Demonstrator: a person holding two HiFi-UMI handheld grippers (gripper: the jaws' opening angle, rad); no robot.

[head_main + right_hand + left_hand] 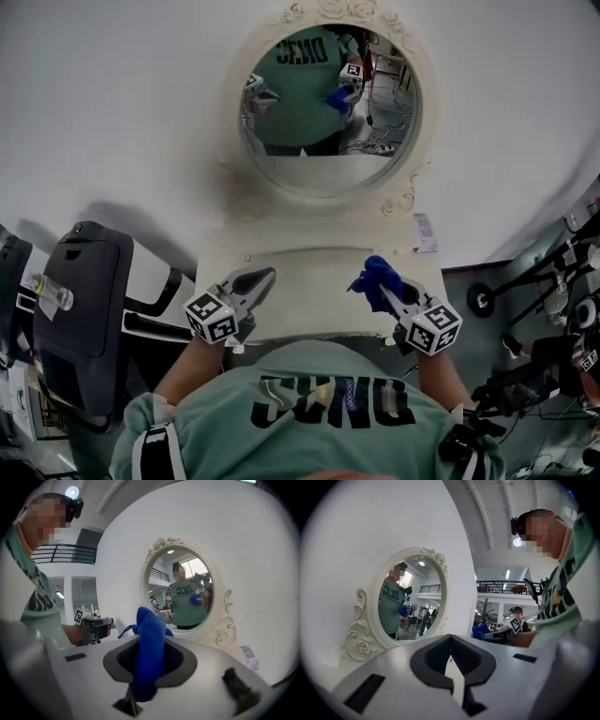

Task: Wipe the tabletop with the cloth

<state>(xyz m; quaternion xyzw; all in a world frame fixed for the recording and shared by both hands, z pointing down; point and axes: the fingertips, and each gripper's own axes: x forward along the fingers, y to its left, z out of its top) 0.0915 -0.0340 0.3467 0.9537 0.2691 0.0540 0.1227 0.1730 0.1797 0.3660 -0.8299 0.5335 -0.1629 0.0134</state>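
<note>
A blue cloth [375, 274] hangs bunched from my right gripper [382, 289], which is shut on it above the right part of the white tabletop [309, 295]. In the right gripper view the cloth [149, 634] stands up between the jaws of the right gripper [150, 646] and droops over them. My left gripper [265, 275] hovers over the table's left part, shut with nothing in it; its black pads [466, 656] meet at the tips. Each gripper sees the other across the table.
An oval mirror [330, 98] in an ornate white frame stands on the table against the wall. A small card [425, 232] leans at the back right. A black chair [84, 309] and a bottle [47, 291] are left; stands and cables [525, 281] are right.
</note>
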